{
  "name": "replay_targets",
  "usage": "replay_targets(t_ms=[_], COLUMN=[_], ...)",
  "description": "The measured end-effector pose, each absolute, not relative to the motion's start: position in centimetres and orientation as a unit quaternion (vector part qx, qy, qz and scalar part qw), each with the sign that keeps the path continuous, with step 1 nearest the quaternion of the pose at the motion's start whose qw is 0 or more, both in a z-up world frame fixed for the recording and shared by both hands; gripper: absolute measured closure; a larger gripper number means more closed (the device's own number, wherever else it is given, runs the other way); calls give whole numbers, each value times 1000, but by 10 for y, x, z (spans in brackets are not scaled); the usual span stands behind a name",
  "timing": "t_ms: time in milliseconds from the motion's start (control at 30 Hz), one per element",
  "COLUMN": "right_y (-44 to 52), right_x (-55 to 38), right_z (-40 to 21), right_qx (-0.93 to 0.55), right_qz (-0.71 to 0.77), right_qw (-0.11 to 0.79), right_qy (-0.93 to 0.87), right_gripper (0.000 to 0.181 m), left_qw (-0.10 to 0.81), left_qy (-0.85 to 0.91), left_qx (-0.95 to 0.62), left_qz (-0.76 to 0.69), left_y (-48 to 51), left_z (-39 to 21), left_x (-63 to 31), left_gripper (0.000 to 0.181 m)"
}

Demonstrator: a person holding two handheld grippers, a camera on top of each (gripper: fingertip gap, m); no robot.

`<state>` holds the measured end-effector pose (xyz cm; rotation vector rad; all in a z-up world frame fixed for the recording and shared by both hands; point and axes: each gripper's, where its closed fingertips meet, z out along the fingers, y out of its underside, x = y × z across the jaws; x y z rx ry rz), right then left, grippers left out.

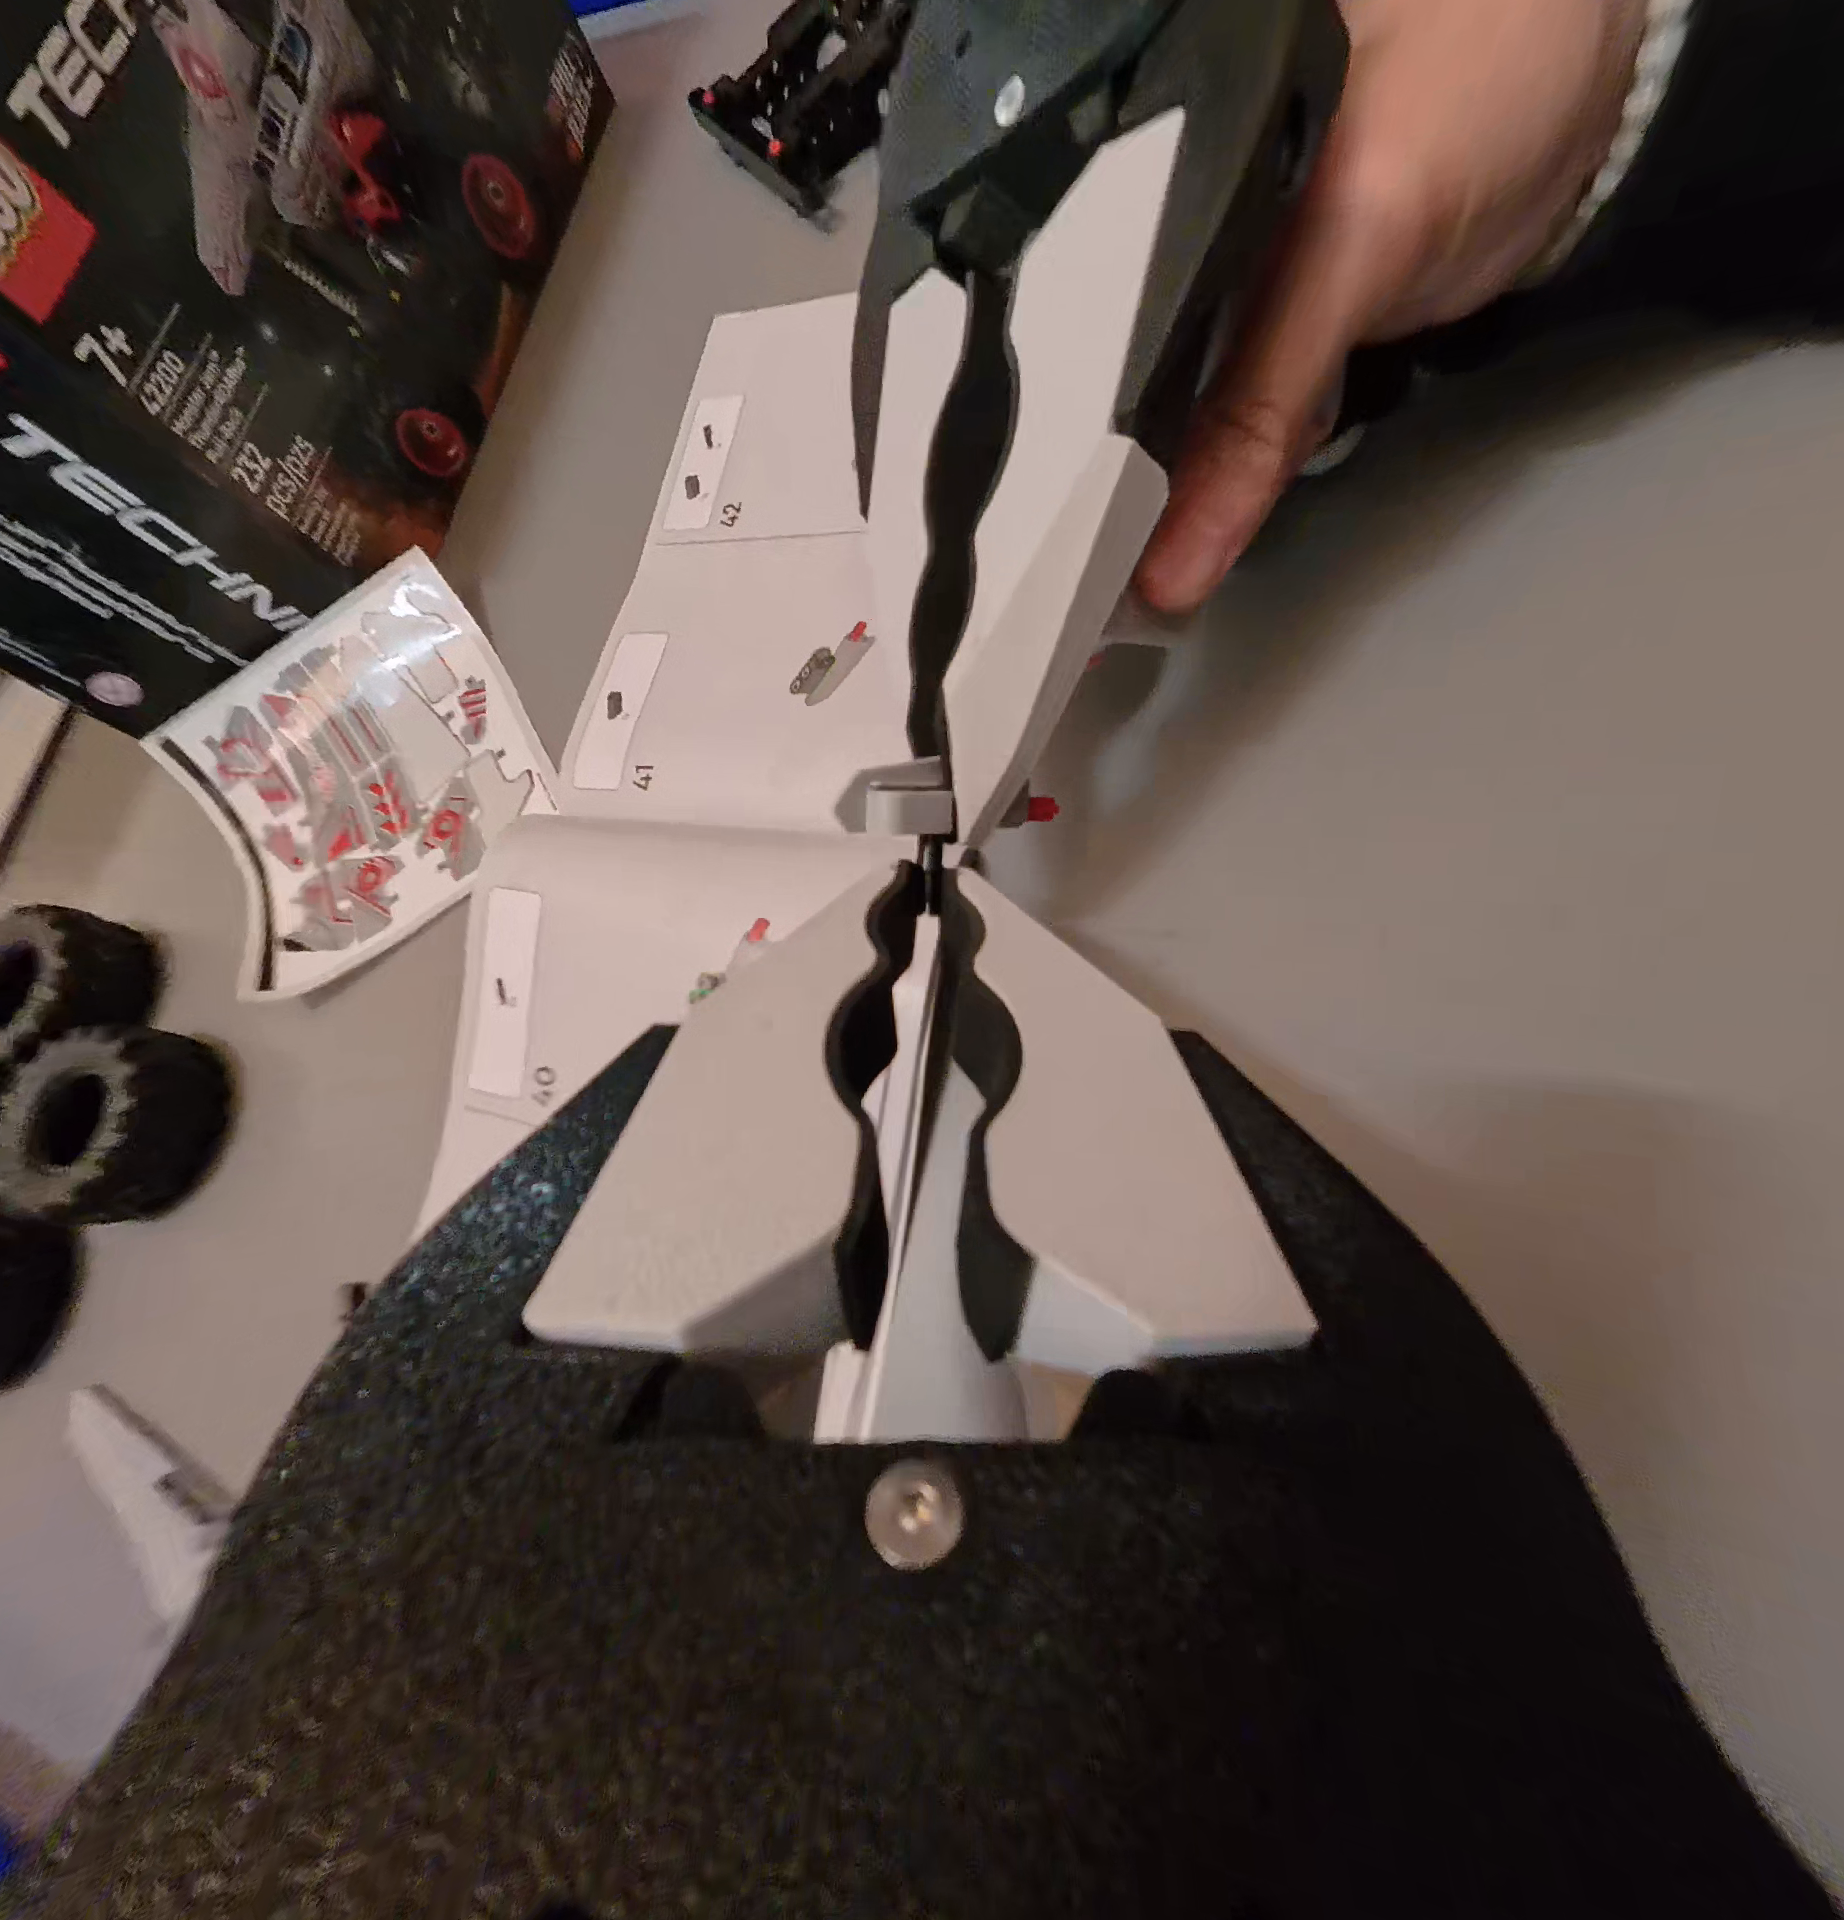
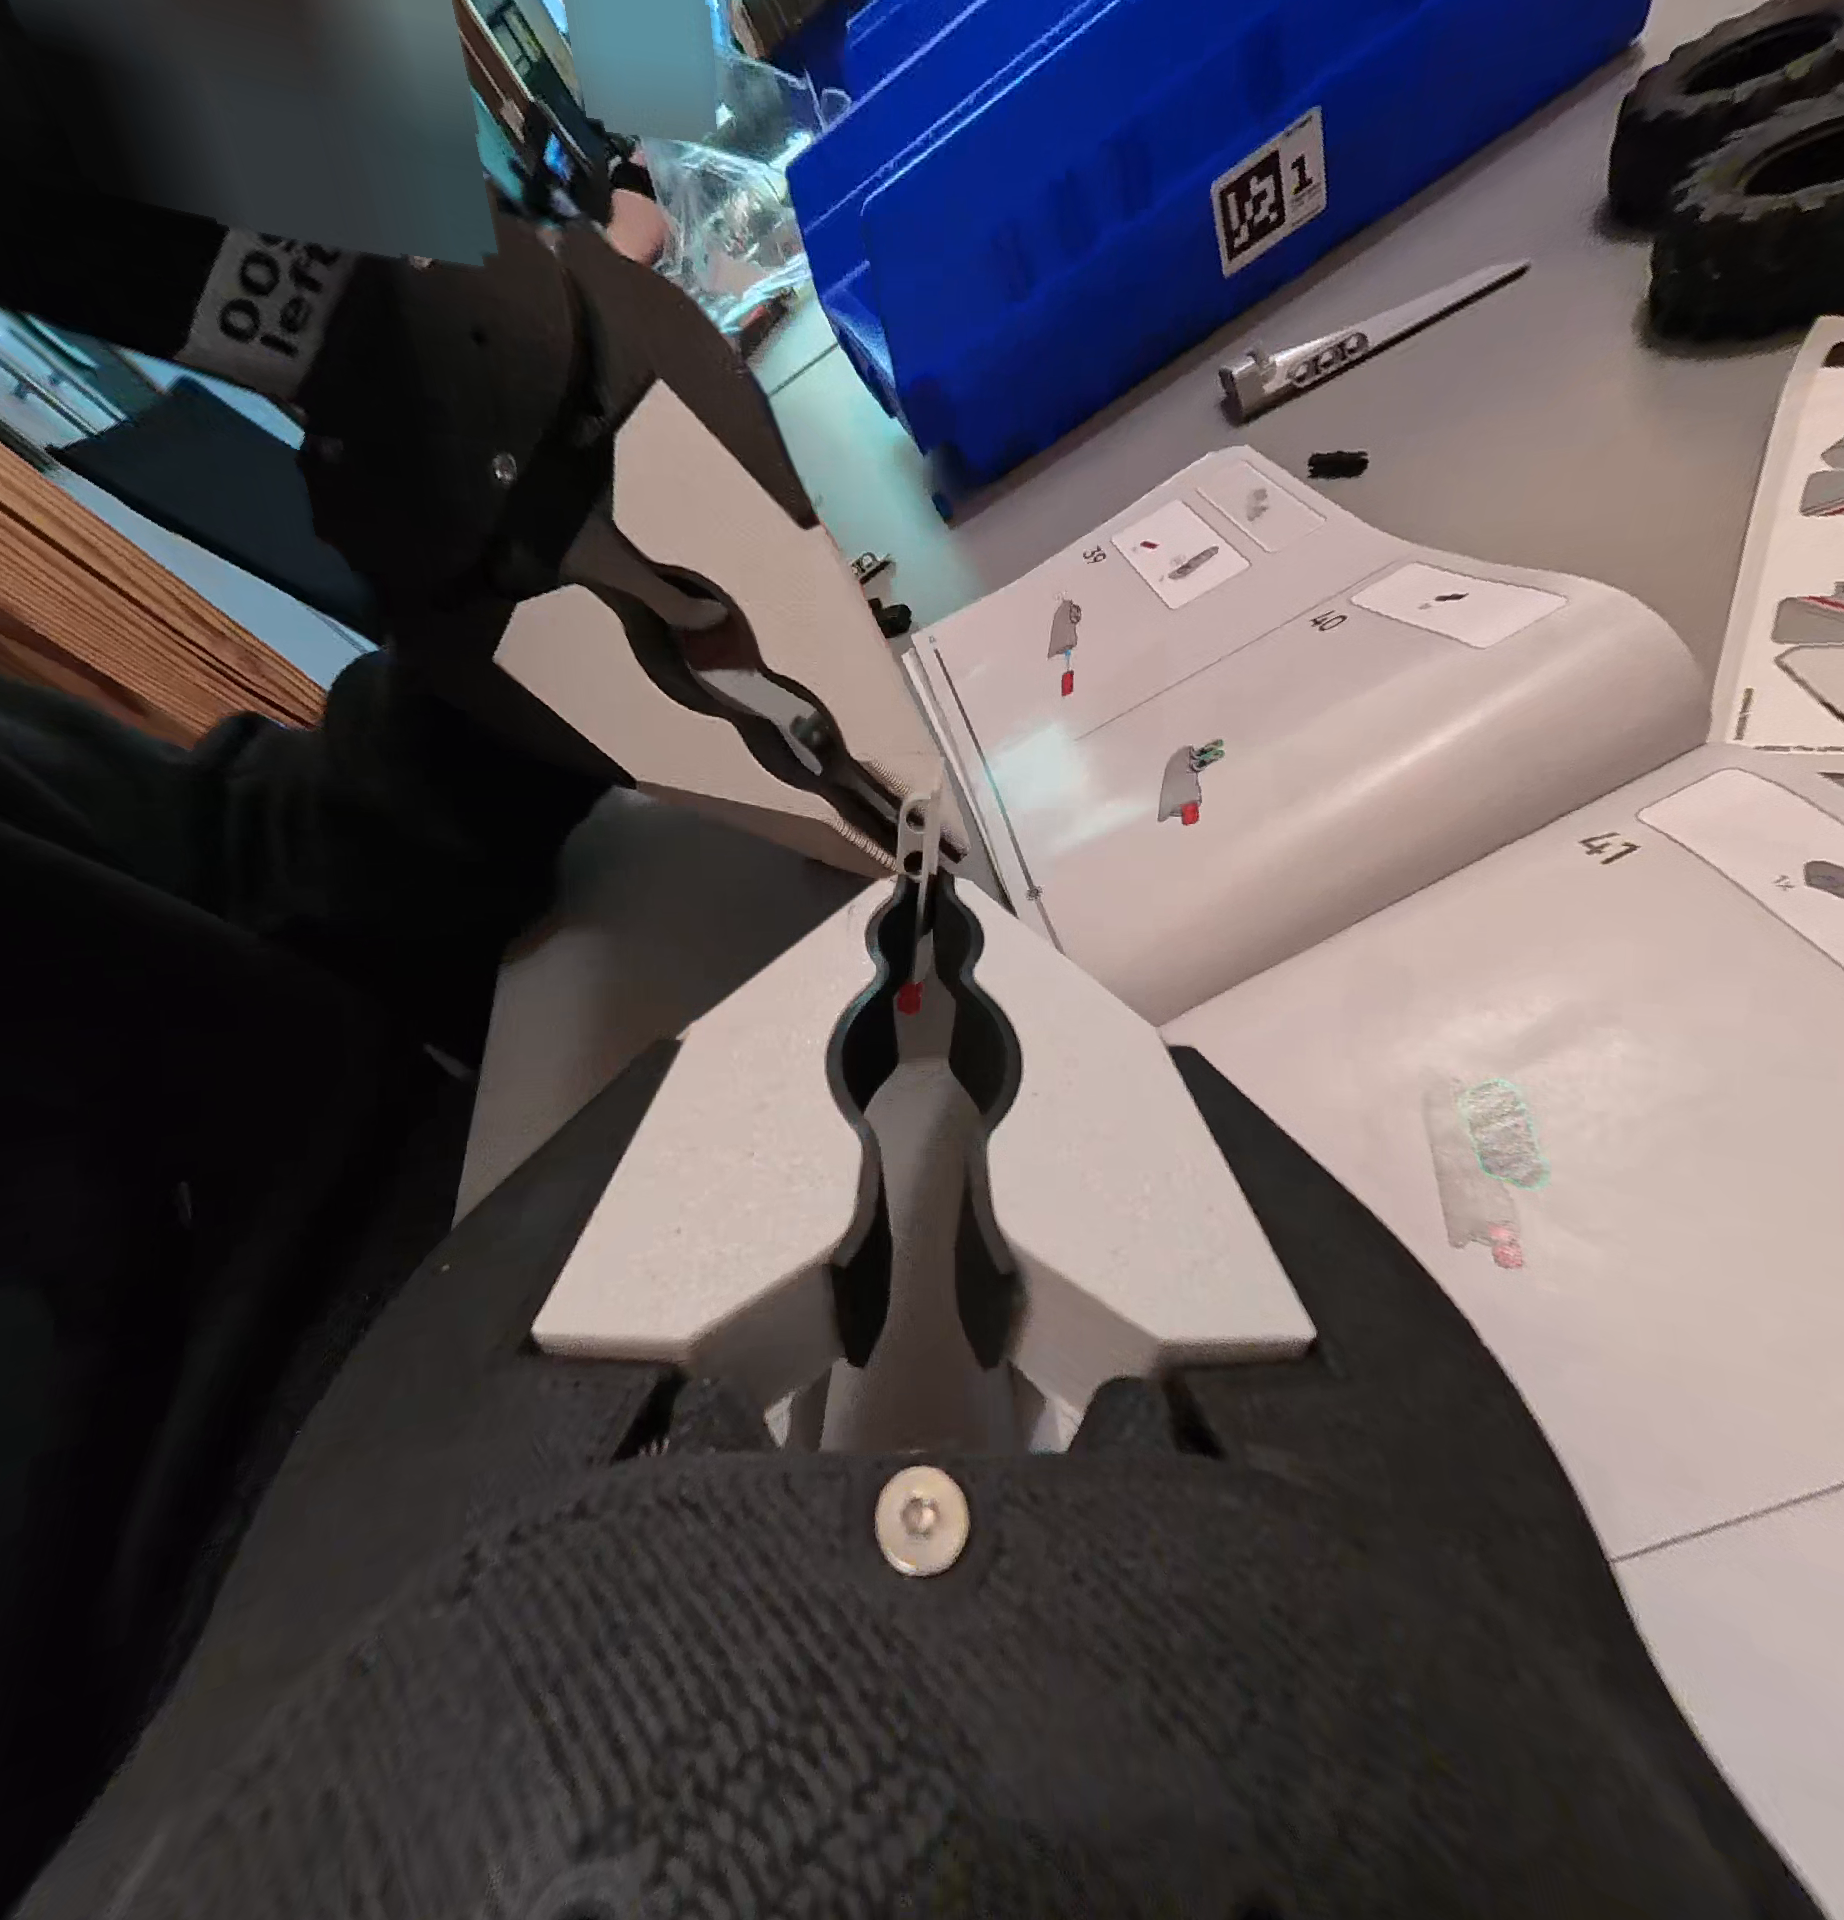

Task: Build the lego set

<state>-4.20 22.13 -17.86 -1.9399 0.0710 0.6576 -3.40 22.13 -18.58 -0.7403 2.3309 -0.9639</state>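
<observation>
My left gripper [image 1: 930,883] has its two pale grey fingers with wavy black pads drawn together at the tips, pinching something small and dark; I cannot tell exactly what it is. My right gripper [image 2: 923,914] meets it tip to tip, and it is clamped on a flat light grey lego panel piece [image 2: 920,831] that carries a small red pin [image 2: 907,1000] between the pads. In the left wrist view the same grey piece [image 1: 897,800] shows as a short clip-like end sticking out sideways at the right gripper's tips [image 1: 939,810], with the red pin [image 1: 1043,808] poking out on the far side. In the right wrist view the piece's long axis runs along my right fingers, its far end reaching into the left gripper's tips [image 2: 897,821].

Both sets of tips hover above the open white instruction booklet [image 1: 752,582], which lies flat on the grey table [image 1: 1520,935] directly beneath the work. Just left of the booklet lies a curled sticker sheet of red and grey decals [image 1: 367,779], and behind that stands the black cardboard set box [image 1: 222,312]. Black knobbly rubber tyres [image 1: 66,1112] cluster at the table's left edge. A black partly built lego frame [image 1: 783,114] sits beyond the booklet. In the right wrist view, blue plastic bins [image 2: 1053,260] stand past the booklet [image 2: 1365,935], with a long grey lego panel [image 2: 1344,338] lying loose beside them.
</observation>
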Motion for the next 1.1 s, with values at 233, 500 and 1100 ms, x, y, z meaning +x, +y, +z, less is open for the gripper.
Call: replay_targets(t_ms=[233, 500, 1100], right_y=[222, 218, 211], right_x=[-42, -36, -45], right_z=[-172, -178, -195], right_qx=[-792, -829, -904], right_qz=[297, 230, 52], right_qw=[533, 509, 399], right_qy=[38, 17, -146], right_gripper=[178, 178, 178], left_qw=[192, 249, 198], left_qy=[813, 832, 851], left_qx=[-313, -289, -272], left_qz=[-453, -404, -404], left_y=[217, 216, 207], left_z=[-179, -184, -200], left_x=[-35, -29, -40], left_gripper=[180, 180, 180])
